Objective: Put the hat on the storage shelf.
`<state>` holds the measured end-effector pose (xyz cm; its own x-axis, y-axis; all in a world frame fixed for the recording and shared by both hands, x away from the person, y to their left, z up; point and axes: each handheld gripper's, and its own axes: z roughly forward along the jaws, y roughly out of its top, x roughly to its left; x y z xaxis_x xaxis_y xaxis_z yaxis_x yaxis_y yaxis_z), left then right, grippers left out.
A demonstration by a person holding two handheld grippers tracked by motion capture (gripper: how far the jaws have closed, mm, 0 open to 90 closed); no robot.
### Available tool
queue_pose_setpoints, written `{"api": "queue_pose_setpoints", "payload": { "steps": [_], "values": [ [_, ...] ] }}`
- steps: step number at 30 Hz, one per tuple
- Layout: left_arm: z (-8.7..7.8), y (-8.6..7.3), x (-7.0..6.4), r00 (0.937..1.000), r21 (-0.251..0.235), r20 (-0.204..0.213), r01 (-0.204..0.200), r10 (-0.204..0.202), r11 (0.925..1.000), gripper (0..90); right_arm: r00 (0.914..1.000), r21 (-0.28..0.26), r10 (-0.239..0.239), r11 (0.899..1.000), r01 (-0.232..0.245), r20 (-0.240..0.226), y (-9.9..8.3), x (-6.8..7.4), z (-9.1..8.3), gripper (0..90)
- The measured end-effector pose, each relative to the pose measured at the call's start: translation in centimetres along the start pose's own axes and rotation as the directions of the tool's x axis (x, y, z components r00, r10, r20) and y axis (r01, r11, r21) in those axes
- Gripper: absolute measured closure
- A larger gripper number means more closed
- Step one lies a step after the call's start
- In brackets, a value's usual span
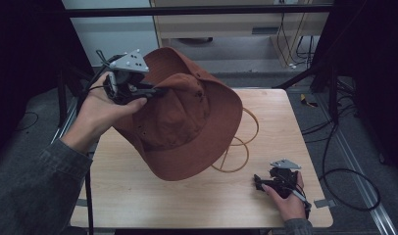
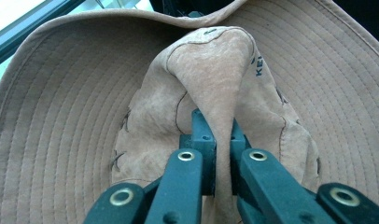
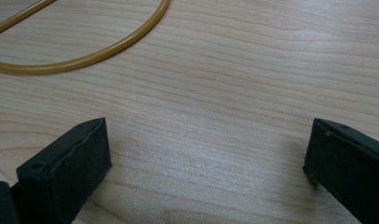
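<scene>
A rust-brown wide-brimmed hat (image 1: 187,122) hangs tilted above the table's middle, brim toward the camera. My left gripper (image 1: 155,91) is shut on a fold of the hat's crown, held up at the left by a hand. In the left gripper view the pinched fold of the hat (image 2: 215,79) rises between the black jaws of my left gripper (image 2: 214,123), with the ribbed brim all around. My right gripper (image 1: 258,182) rests low on the table at the front right. Its jaws stand wide apart, so my right gripper (image 3: 206,154) is open over bare wood.
A yellow wire stand (image 1: 236,147) with ring loops stands on the light wooden table (image 1: 197,200) behind the hat; one yellow wire loop (image 3: 94,53) lies ahead of the right jaws. Black frame bars and cables (image 1: 344,176) surround the table.
</scene>
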<state>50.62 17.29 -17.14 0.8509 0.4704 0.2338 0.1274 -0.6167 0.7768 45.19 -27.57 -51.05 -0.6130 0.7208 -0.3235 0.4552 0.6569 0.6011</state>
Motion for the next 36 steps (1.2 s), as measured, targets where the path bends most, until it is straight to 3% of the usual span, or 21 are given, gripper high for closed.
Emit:
{"api": "queue_pose_setpoints", "payload": {
  "steps": [19, 29, 36],
  "values": [
    [4.5, 5.7, -1.8, 0.9972, 0.001, 0.043, -0.060, 0.060, 0.9982, 88.4, 0.9999, -0.003, 0.004, 1.000, -0.004, -0.016, 0.0, 0.0, -0.1, 0.5],
    [6.3, 7.5, -3.1, 0.9932, 0.003, 0.072, -0.092, 0.091, 0.9958, 88.4, 1.0000, -0.002, 0.003, 1.000, -0.003, 0.000, 0.0, 0.0, 0.0, 0.5],
    [7.2, 8.0, -3.4, 0.9923, 0.012, 0.079, -0.097, 0.096, 0.9952, 88.4, 1.0000, -0.003, 0.004, 1.000, -0.004, 0.000, 0.0, 0.0, 0.0, 0.5]
  ]
}}
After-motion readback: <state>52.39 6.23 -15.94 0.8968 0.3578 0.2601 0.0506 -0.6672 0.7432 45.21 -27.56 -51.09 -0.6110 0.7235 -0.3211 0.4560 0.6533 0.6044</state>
